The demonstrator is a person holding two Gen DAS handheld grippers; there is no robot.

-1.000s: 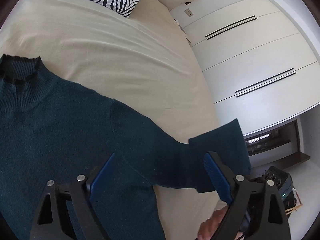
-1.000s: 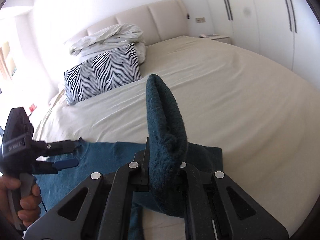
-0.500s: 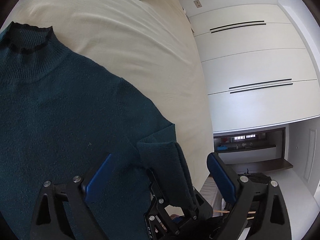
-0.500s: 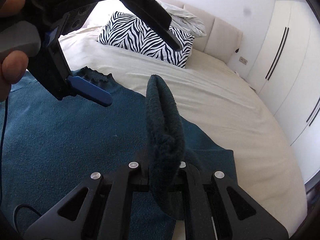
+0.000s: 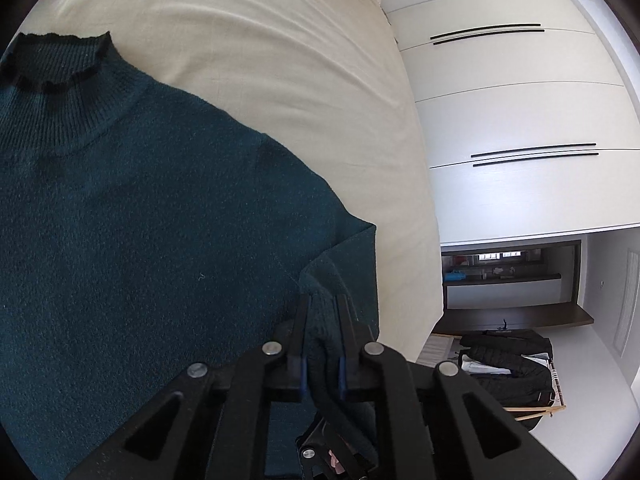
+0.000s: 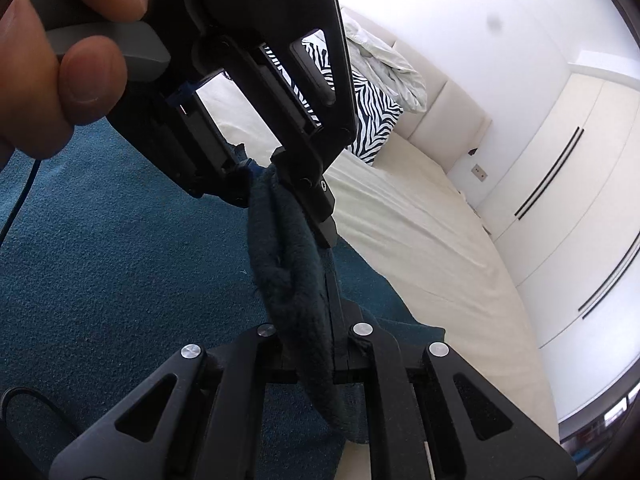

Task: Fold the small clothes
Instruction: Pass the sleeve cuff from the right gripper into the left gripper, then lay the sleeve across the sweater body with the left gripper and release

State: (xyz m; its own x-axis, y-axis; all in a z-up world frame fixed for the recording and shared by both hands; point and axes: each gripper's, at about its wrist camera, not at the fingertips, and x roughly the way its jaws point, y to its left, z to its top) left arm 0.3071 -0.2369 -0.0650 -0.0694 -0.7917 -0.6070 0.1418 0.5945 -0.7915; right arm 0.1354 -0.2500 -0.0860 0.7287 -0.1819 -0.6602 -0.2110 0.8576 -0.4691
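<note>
Left wrist, left gripper pinching fuzzy knit sleeve

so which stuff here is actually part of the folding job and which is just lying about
In the job:
teal sweater
its sleeve, pinched by both grippers
left gripper
right gripper

Lying about:
zebra pillow
crumpled duvet
black clothes on a rack
</note>
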